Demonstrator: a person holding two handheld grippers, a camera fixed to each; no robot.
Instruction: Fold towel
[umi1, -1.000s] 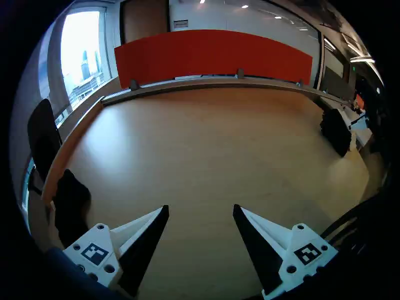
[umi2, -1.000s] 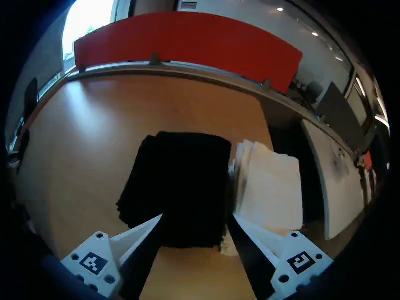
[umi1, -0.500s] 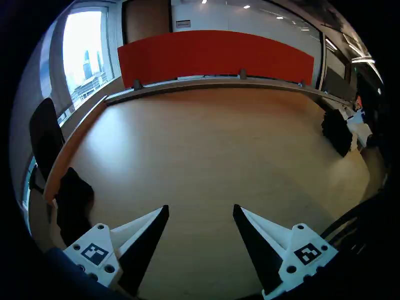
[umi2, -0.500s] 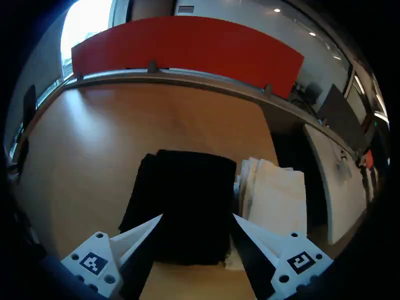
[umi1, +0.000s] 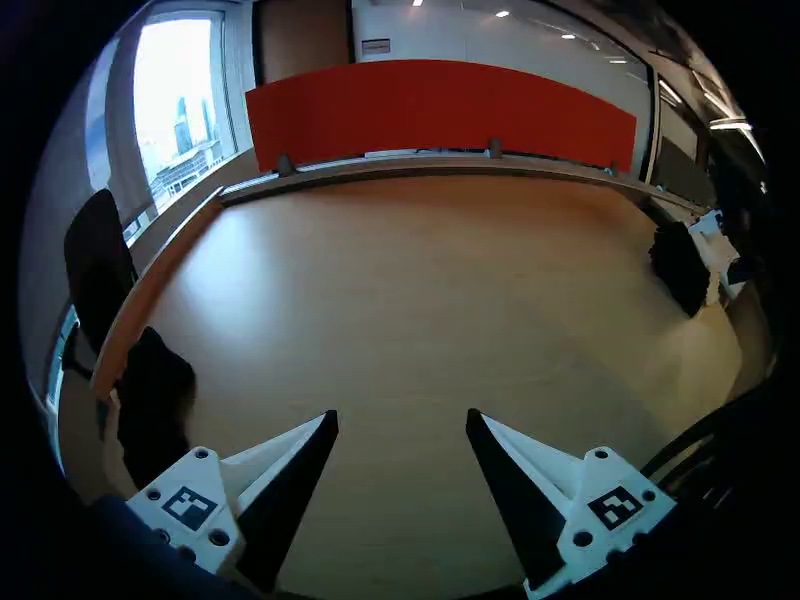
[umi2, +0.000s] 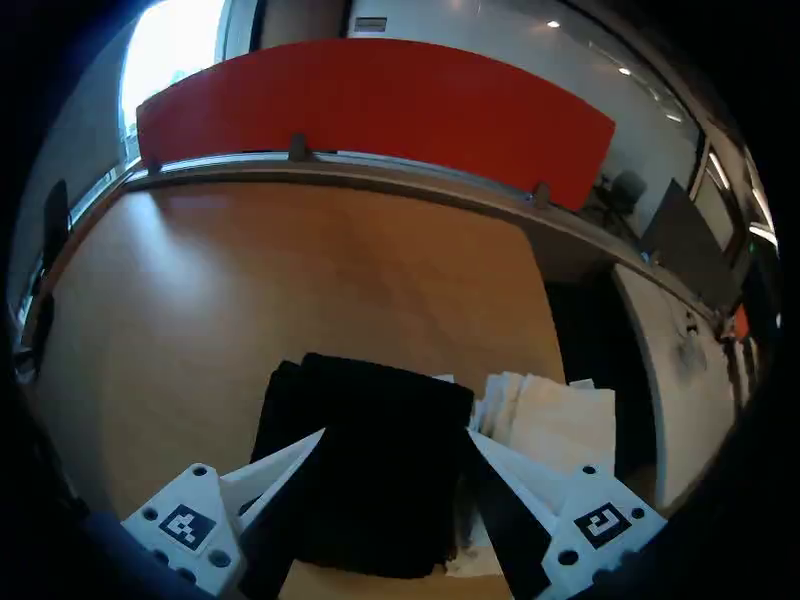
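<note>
Fingers of the right gripper stand apart, with nothing pressed between them. A stack of folded black towels lies right under and just ahead of them, filling the gap between the two tips. Whether either tip touches the cloth I cannot tell. Just to the right of that stack, beside the right finger, lies a stack of white towels, its near corner hidden behind the finger. Both stacks sit near the right-hand edge of the table, as seen from this gripper. Ahead, bare wood runs to a red screen along the far edge. Past the table's edge on the right is a white desk.

The left gripper is likewise spread wide and holds nothing, above bare wood. Far off to its right, near the table's edge, the black towels and white towels show small, side by side. Straight ahead is the red screen, and to the left of it a window. To the gripper's left, off the table's edge, stands a black chair. Nearer on that side is a dark shape that I cannot make out.
</note>
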